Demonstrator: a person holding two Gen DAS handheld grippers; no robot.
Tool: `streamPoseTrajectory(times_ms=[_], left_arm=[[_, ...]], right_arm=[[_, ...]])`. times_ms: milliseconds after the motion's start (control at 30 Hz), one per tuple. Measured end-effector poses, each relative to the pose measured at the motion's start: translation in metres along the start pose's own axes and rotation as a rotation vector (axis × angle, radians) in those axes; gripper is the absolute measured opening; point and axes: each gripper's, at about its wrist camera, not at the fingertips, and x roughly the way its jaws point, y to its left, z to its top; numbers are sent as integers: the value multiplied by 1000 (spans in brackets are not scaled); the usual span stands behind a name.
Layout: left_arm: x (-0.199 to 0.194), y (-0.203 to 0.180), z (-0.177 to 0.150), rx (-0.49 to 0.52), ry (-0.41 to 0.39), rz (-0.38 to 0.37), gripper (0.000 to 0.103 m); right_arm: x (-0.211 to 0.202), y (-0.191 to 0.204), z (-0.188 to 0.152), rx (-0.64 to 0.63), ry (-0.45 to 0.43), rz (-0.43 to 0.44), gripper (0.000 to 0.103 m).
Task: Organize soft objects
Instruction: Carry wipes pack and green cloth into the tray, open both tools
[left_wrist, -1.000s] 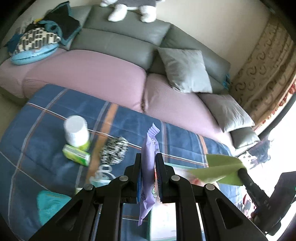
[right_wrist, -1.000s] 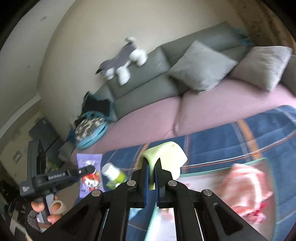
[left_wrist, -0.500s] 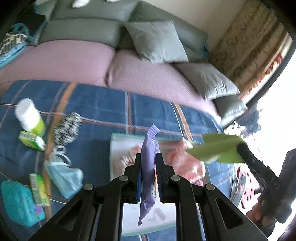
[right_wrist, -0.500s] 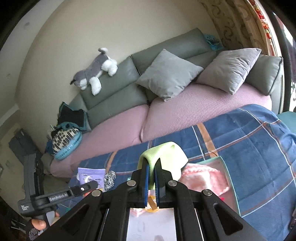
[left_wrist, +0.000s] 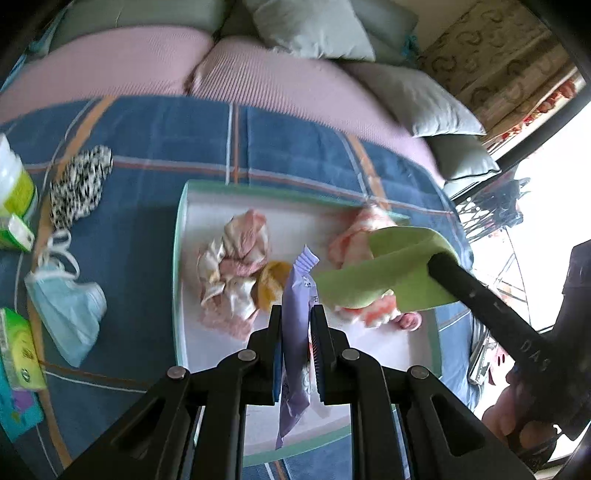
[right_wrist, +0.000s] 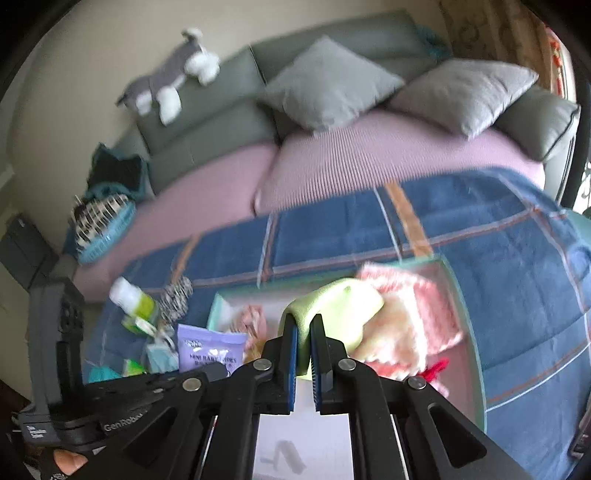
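Note:
My left gripper (left_wrist: 297, 314) is shut on a purple baby-wipes pack (left_wrist: 295, 332), held above the white tray (left_wrist: 184, 295) with a green rim. The pack also shows in the right wrist view (right_wrist: 210, 350). My right gripper (right_wrist: 303, 332) is shut on a light green cloth (right_wrist: 332, 306), which hangs over the tray's right side in the left wrist view (left_wrist: 391, 273). In the tray lie a pink-and-cream crumpled cloth (left_wrist: 232, 269), a yellow item (left_wrist: 271, 284) and a pink-white knitted cloth (left_wrist: 351, 240).
On the blue plaid blanket (left_wrist: 147, 147) left of the tray lie a black-and-white patterned pouch (left_wrist: 79, 184), a blue face mask (left_wrist: 70, 314), green tissue packs (left_wrist: 18, 350) and a white-green bottle (left_wrist: 11, 181). Behind is a sofa (right_wrist: 332, 166) with grey cushions and a plush dog (right_wrist: 170, 81).
Both grippers have moved forward and down over the tray with their loads still held. The tray and its cloths now fill the middle of both views.

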Motion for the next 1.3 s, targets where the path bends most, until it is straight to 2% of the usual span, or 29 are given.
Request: streamPoseTrajectory(times_ms=[333, 567, 733, 900, 1033, 1233, 1300], left_arm=[[20, 17, -8, -50, 78, 27, 14], [22, 21, -9, -53, 90, 34, 15], [21, 24, -10, -58, 97, 42, 17], [20, 31, -13, -64, 111, 71, 28], [21, 34, -16, -61, 127, 85, 33], [23, 38, -19, -57, 151, 95, 41], [22, 38, -20, -51, 155, 95, 41]], right_arm=[[42, -10, -20, -11, 178, -89, 9], [59, -12, -32, -17, 275, -125, 9], [60, -12, -35, -31, 290, -140, 9], [62, -9, -35, -39, 308, -165, 9], [63, -9, -36, -42, 328, -190, 9], [62, -5, -37, -68, 335, -213, 25], [59, -4, -36, -71, 328, -220, 35]])
